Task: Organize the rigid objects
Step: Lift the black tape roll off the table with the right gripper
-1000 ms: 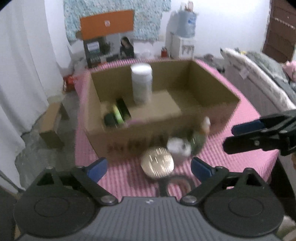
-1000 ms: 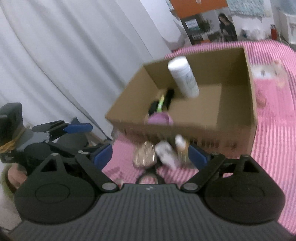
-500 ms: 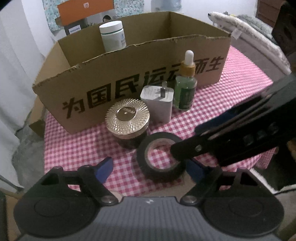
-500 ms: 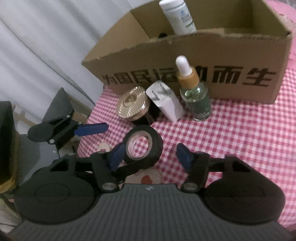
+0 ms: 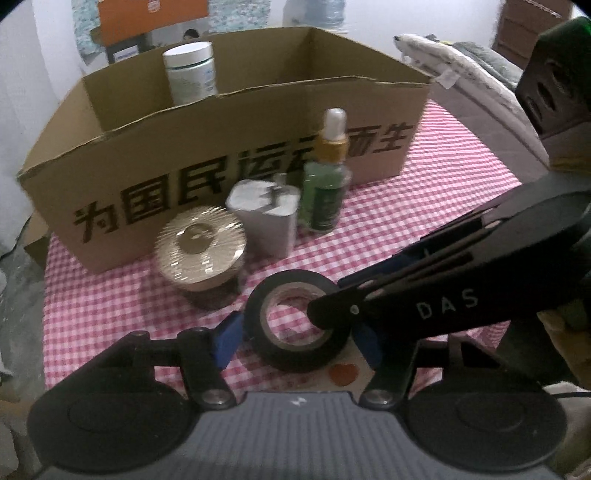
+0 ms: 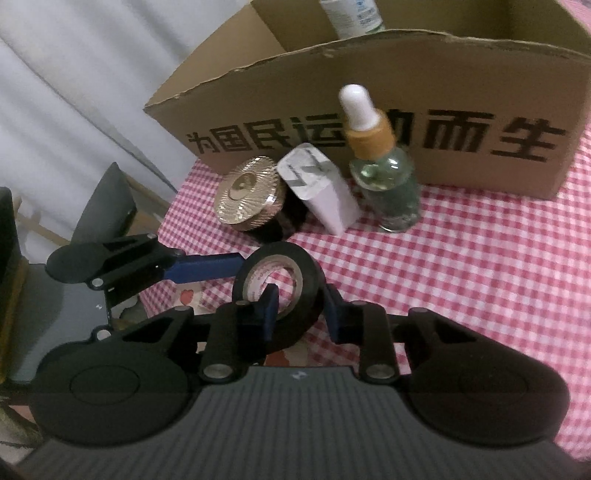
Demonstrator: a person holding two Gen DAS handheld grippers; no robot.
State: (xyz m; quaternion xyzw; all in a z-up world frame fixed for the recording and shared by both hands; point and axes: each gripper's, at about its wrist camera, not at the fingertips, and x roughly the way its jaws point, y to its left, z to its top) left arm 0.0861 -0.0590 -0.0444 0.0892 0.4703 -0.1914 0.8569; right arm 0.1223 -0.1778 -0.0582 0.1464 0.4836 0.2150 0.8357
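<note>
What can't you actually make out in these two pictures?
- Floor of the brown cardboard box: both views, its front wall hides it.
- White plastic bottle in the box: right wrist view, the top edge cuts it off.
- Green dropper bottle: left wrist view, its label is blurred.

A table under a pink checked cloth carries a cardboard box at the top, then gold-lidded jar, white charger, dropper bottle and, lower centre, black tape roll.

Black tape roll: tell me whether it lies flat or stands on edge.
Tilted up, not flat: the black tape roll leans, one side clamped in the right hand-held gripper.
</note>
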